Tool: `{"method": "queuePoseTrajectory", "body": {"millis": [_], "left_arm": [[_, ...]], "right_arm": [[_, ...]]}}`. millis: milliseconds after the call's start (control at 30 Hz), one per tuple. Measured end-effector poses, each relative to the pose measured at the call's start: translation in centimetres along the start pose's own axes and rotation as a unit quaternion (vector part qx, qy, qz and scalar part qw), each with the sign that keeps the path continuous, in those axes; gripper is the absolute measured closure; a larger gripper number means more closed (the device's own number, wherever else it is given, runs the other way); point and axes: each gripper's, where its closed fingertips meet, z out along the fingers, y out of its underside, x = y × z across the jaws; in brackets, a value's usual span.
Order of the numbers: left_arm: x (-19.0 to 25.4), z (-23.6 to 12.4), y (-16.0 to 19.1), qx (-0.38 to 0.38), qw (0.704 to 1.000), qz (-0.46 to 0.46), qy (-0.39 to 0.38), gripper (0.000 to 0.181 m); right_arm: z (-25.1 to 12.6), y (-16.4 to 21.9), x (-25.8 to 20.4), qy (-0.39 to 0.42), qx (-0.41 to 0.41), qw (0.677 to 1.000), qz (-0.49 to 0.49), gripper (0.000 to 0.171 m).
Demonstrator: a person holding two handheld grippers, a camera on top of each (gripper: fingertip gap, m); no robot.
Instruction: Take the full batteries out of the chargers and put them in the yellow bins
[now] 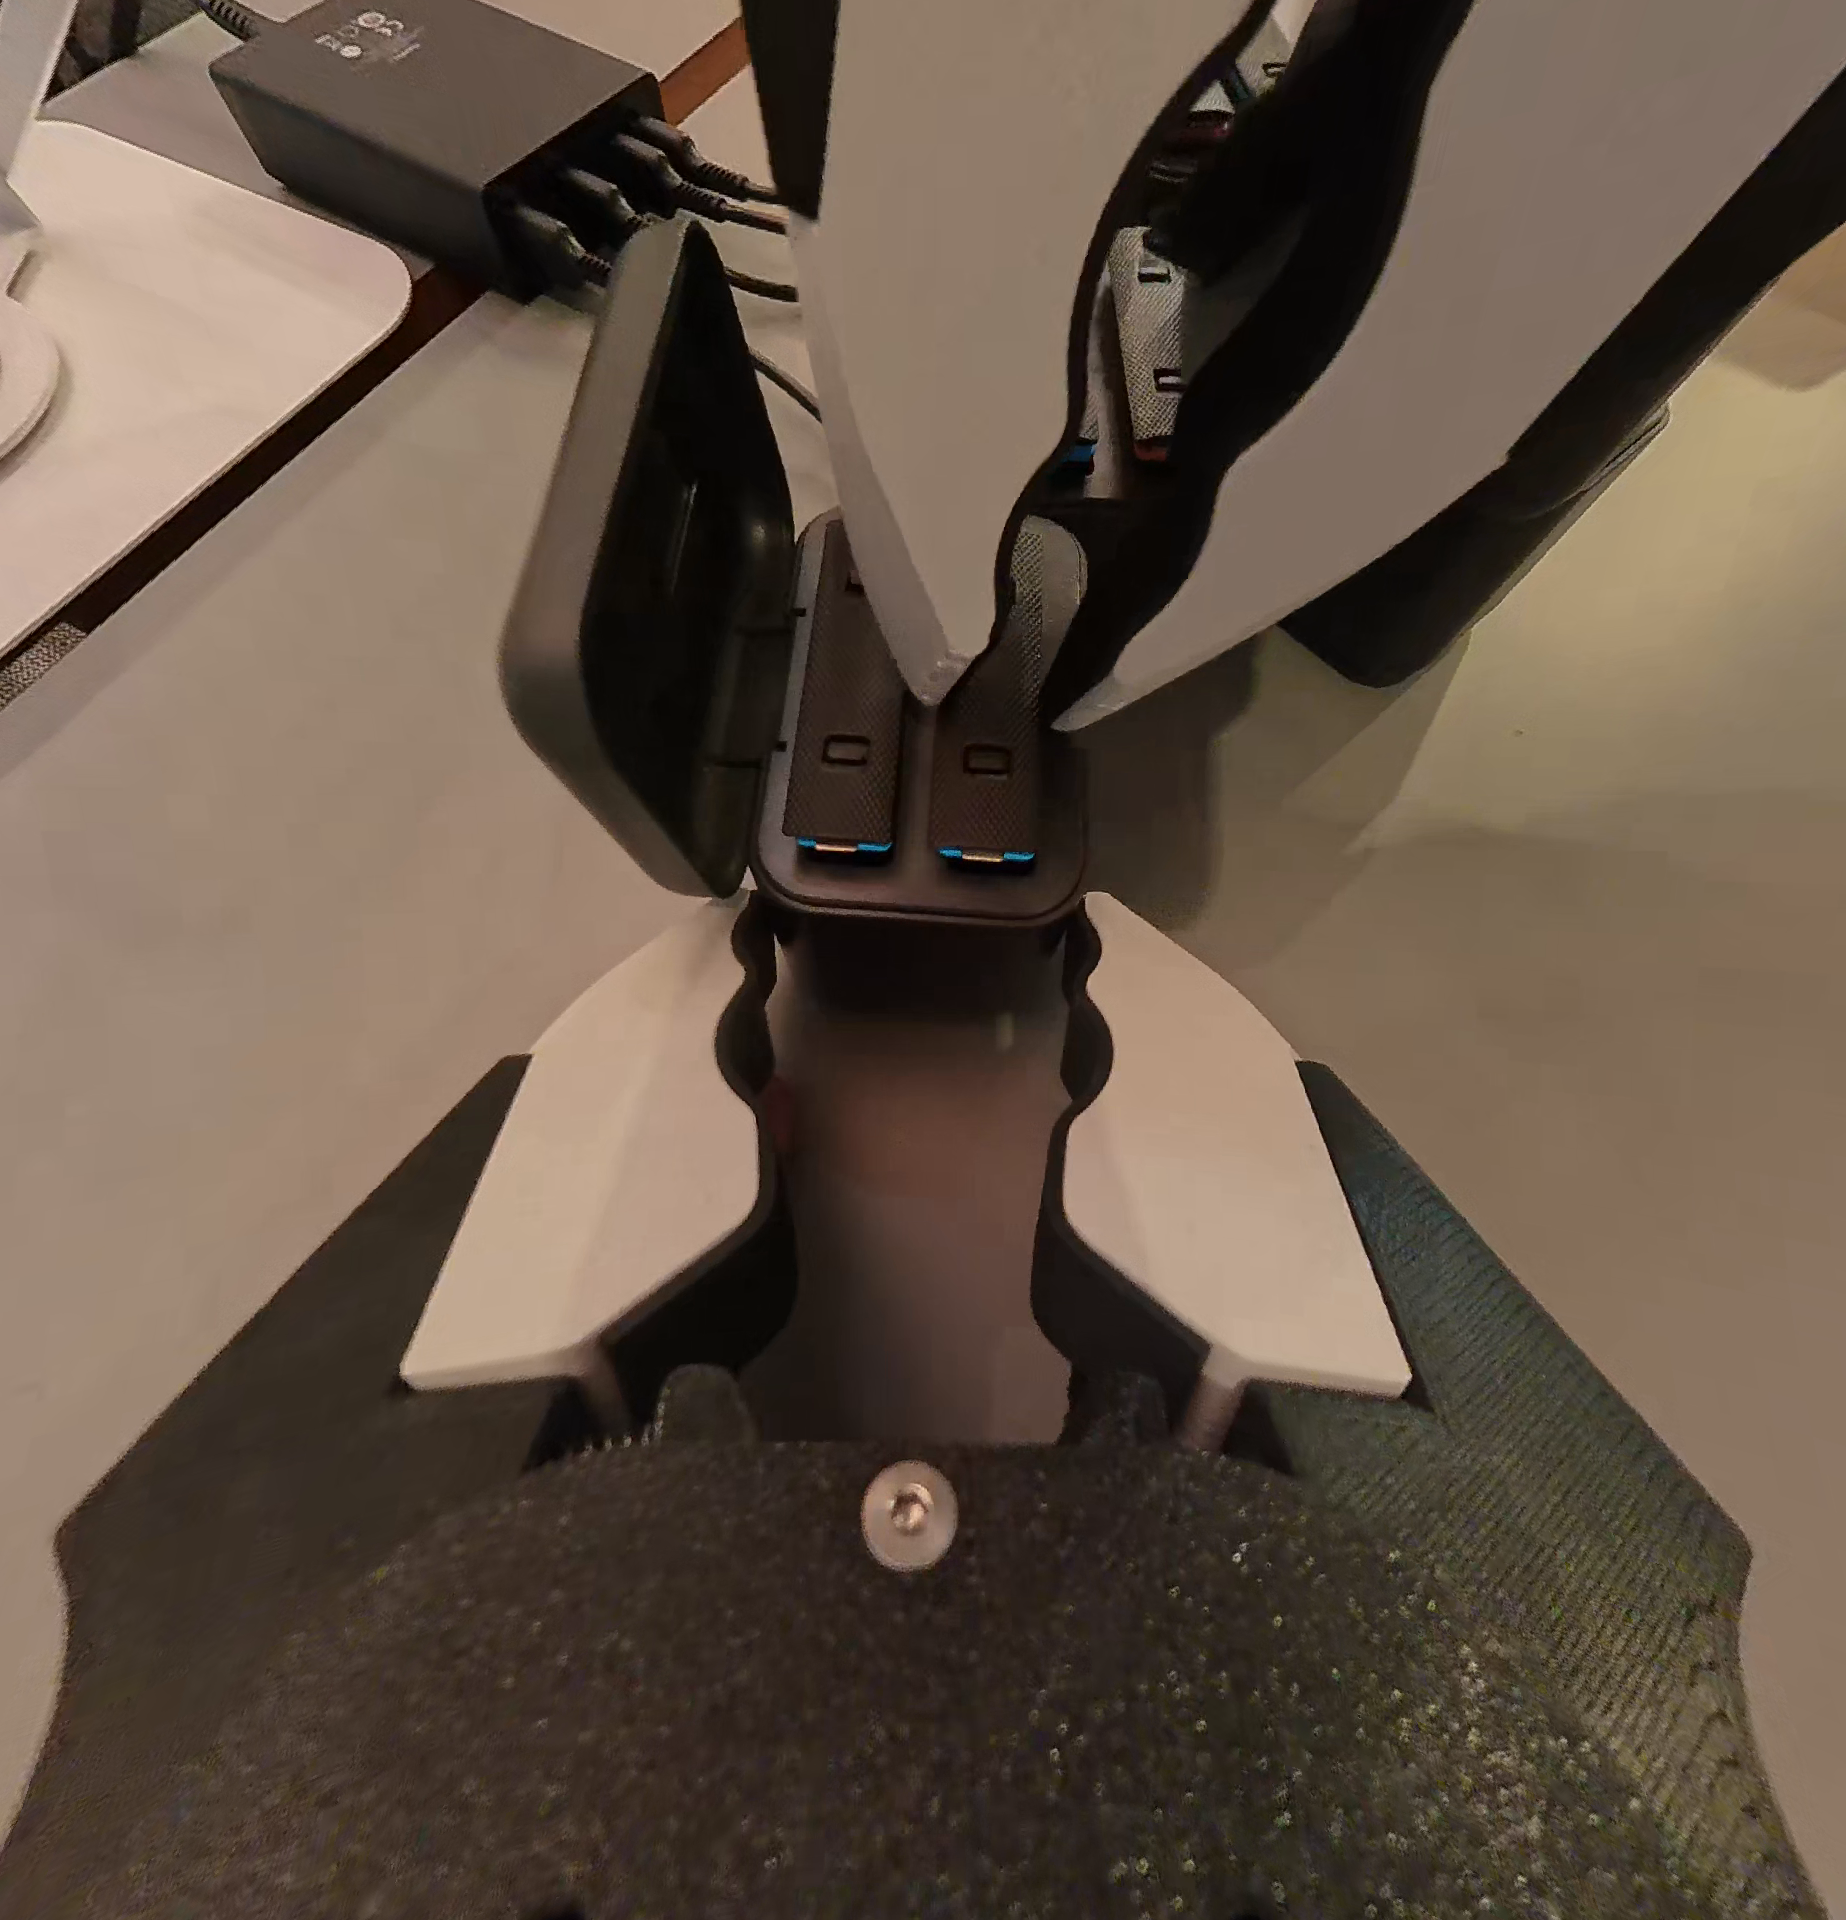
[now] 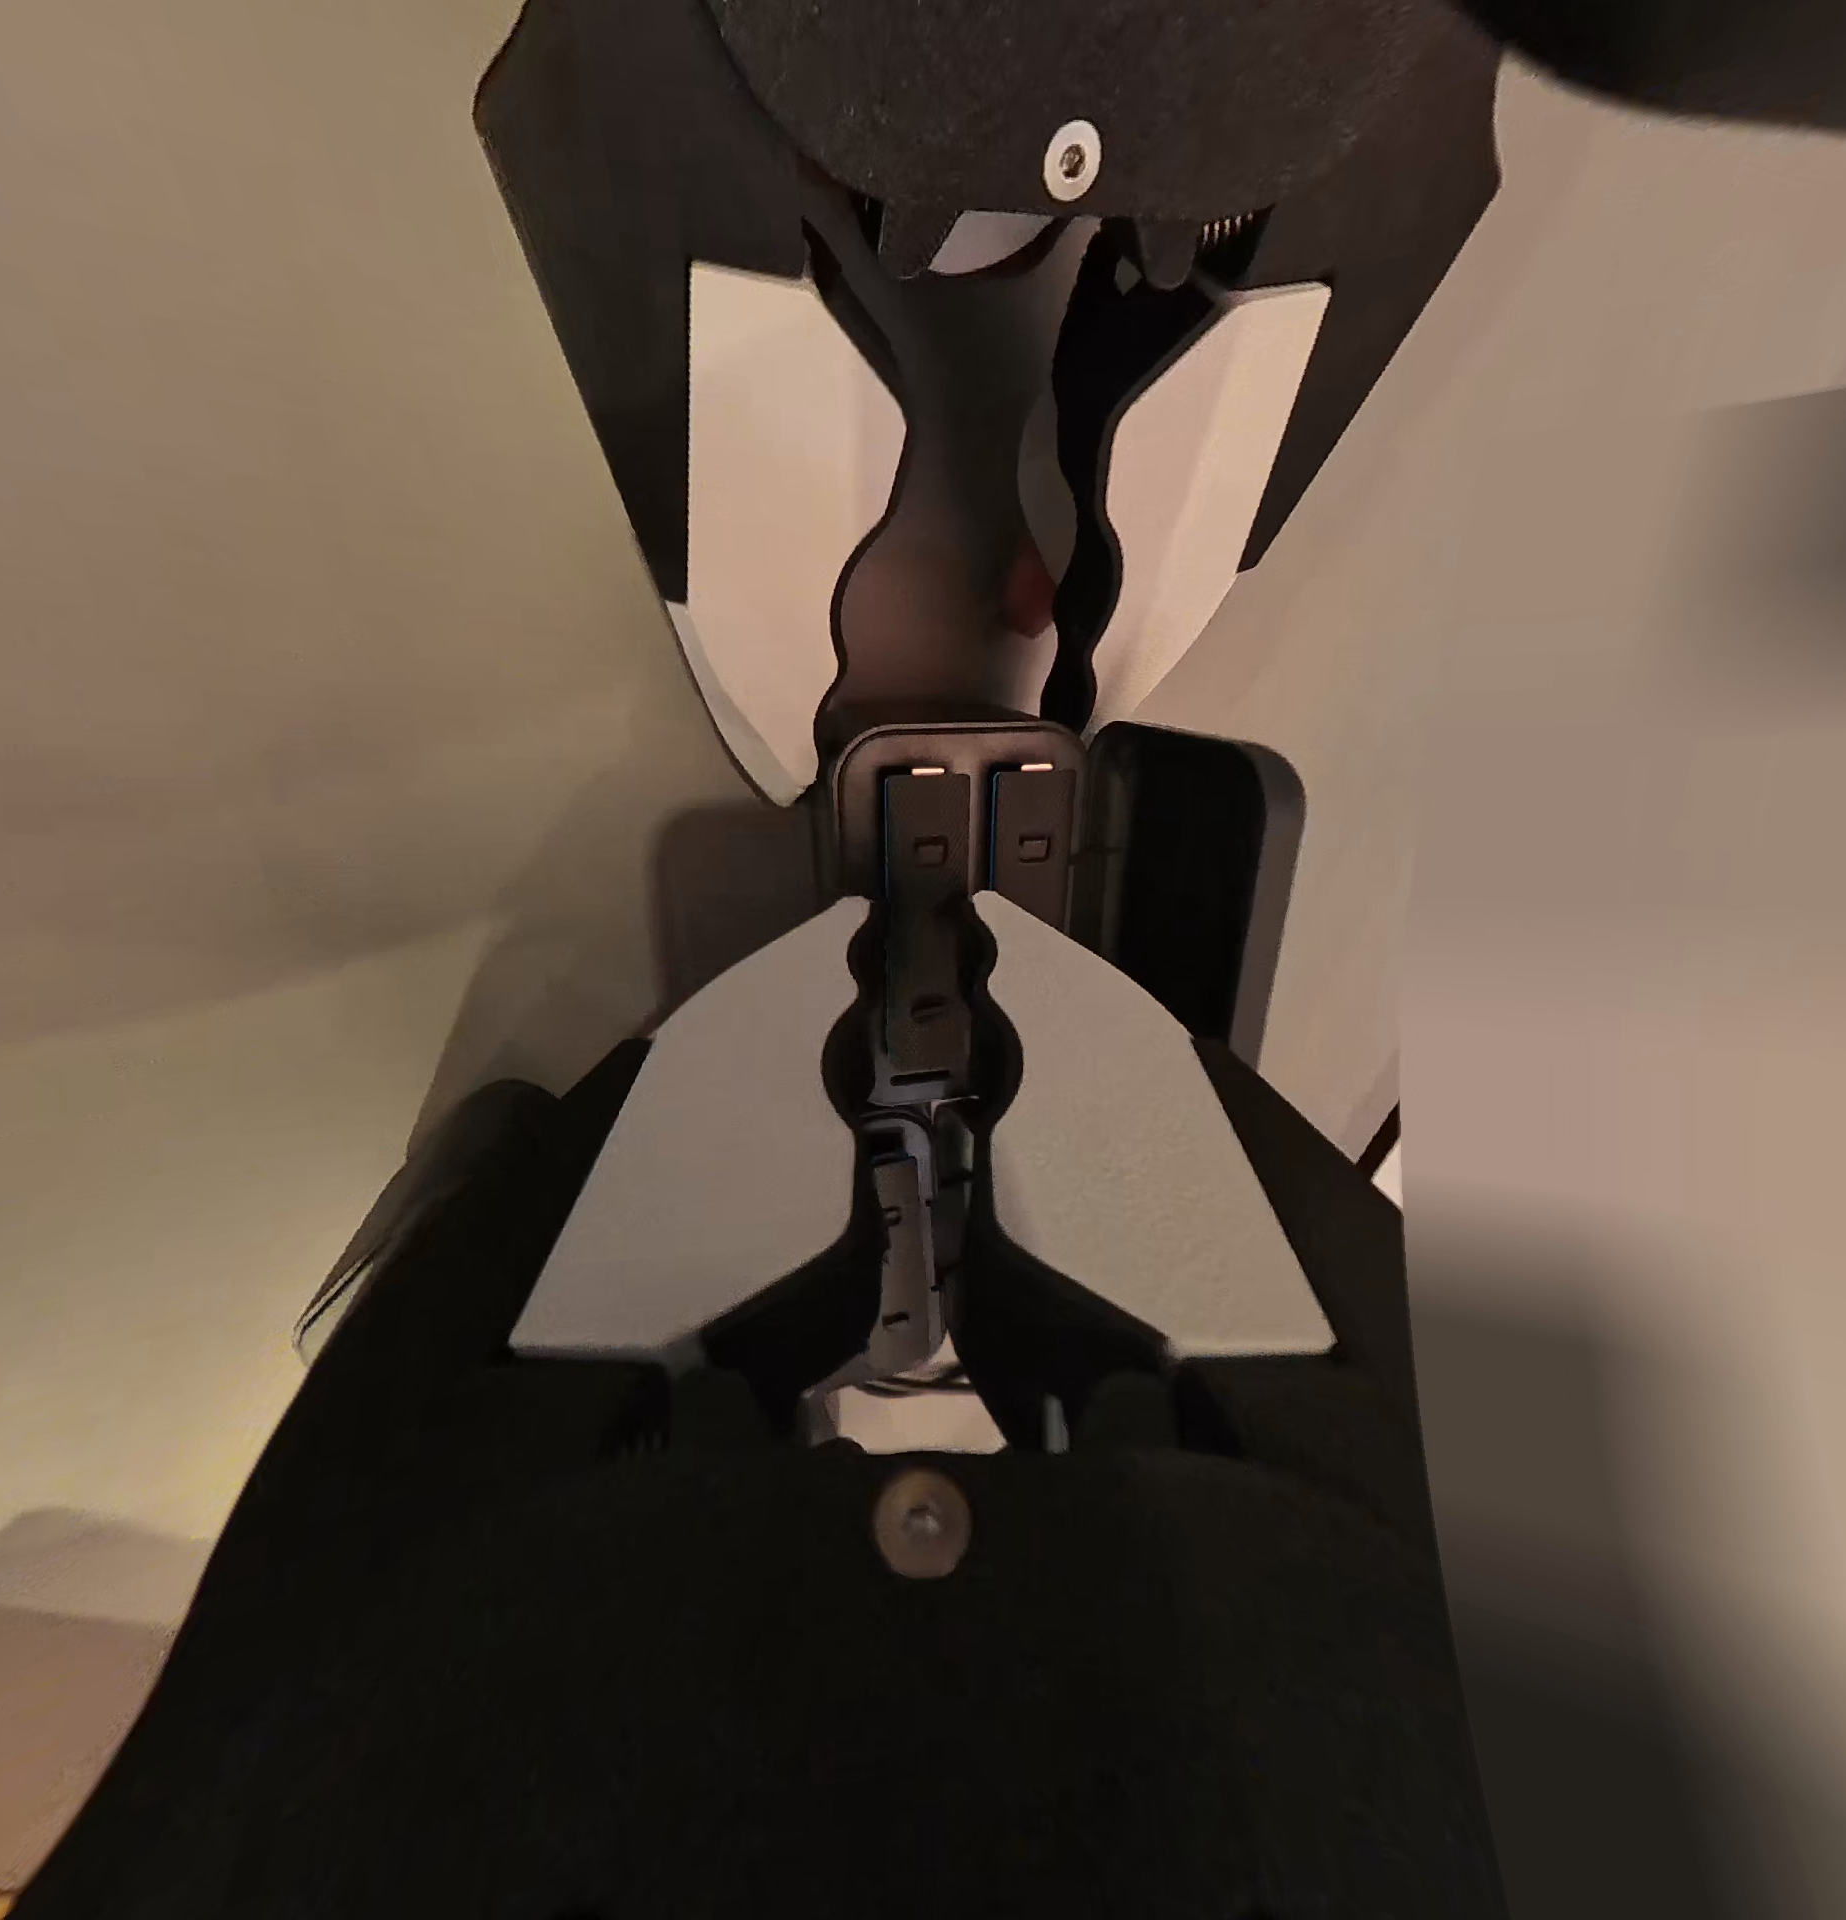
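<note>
Pale matte table [image 1: 275,1039] underlies everything; no yellow bin shows in either view, so by my reading the job is early: nothing visibly delivered, and the charger in hand has both slots filled. Left gripper [image 1: 914,935], white smooth fingers with wavy black rubbery pads, is closed around the lower body of that charger [image 1: 919,894], steadying it. The charger is a dark grey rounded plastic box, its hinged lid [image 1: 649,582] swung open to the left, hollow and smooth inside. Right gripper [image 2: 924,904] comes from the far side, its tips straddling the right-hand battery [image 1: 986,769]; the fingers sit close on its flanks, but whether they actually press it I cannot tell. Left-hand battery [image 1: 846,769] sits untouched just beside it. Both batteries are slim black slabs with a fine knurled face, a small rectangular recess and a blue end cap with a metal contact. More batteries of the same kind show behind the right gripper, so several extractions look to remain. Far left: a black boxy power hub [image 1: 431,135] with several cables [image 1: 711,197] plugged in, and a white rounded tray [image 1: 223,312]
</note>
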Motion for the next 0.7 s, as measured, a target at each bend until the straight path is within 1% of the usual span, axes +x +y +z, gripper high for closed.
{"method": "queuePoseTrajectory", "body": {"millis": [33, 200, 700], "left_arm": [[0.0, 0.0, 0.0, 0.0, 1.0, 0.0, 0.0, 0.127], [0.01, -0.02, 0.0, 0.0, 1.0, 0.0, 0.0, 0.127], [0.04, -0.03, 0.07, -0.001, 1.0, 0.006, -0.003, 0.127]], "right_arm": [[0.05, 0.08, 0.09, -0.001, -0.008, 1.0, -0.005, 0.157], [0.16, 0.09, 0.07, -0.02, -0.023, 0.999, -0.02, 0.157], [0.09, 0.02, 0.03, -0.031, 0.007, 0.999, -0.02, 0.159]]}}
